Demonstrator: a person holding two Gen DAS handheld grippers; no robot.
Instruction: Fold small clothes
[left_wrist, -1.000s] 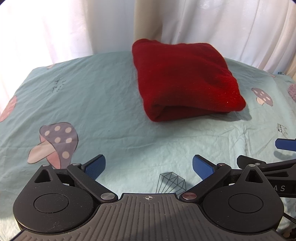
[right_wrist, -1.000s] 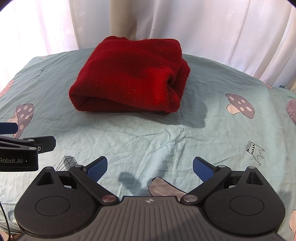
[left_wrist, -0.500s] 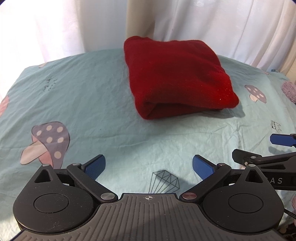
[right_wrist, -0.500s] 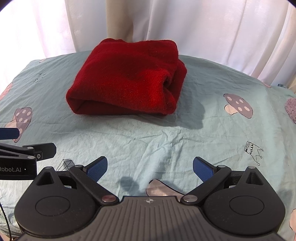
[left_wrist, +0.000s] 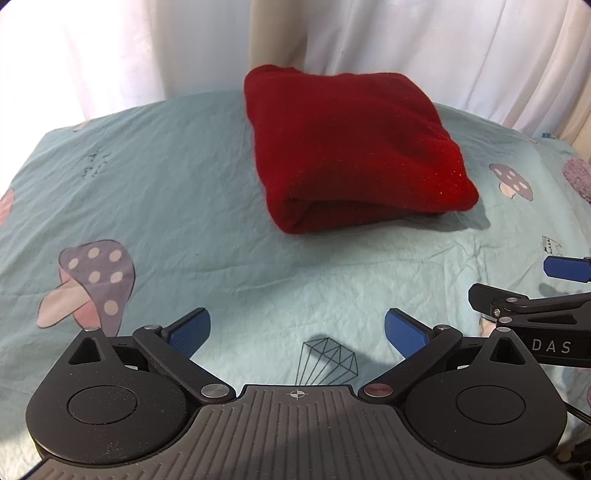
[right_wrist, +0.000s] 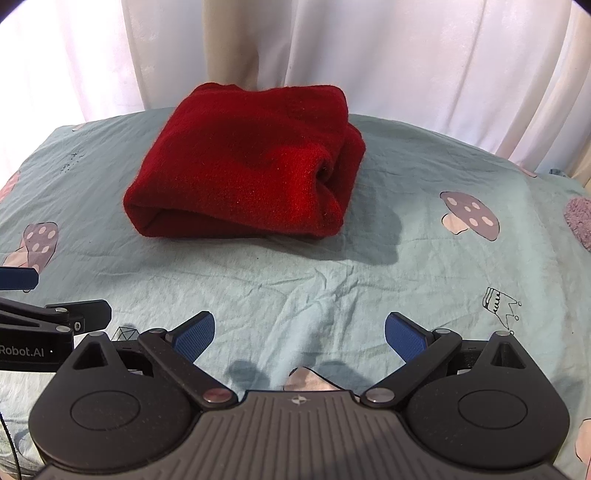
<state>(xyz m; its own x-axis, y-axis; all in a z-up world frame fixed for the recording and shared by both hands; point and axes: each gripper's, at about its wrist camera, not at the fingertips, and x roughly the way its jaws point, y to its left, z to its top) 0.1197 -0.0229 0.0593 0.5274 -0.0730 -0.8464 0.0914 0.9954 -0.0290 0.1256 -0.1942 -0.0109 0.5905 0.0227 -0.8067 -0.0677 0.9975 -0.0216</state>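
Note:
A red knitted garment (left_wrist: 351, 147) lies folded into a thick square at the far middle of the bed, also seen as the folded garment (right_wrist: 247, 166) in the right wrist view. My left gripper (left_wrist: 297, 330) hovers open over the sheet, well short of the garment, nothing between its blue pads. My right gripper (right_wrist: 299, 334) is open too, equally far back and holding nothing. The right gripper (left_wrist: 535, 291) shows at the right edge of the left view, and the left gripper (right_wrist: 40, 295) at the left edge of the right view.
A light teal bedsheet (left_wrist: 184, 177) printed with mushrooms, a diamond and a crown covers the surface. White curtains (right_wrist: 424, 55) hang close behind the far edge. A purple fuzzy item (right_wrist: 578, 221) peeks in at the right edge.
Both grippers have drawn back a little from the garment, which now sits slightly higher and farther in both views. The garment itself has not moved, and both grippers stayed open.

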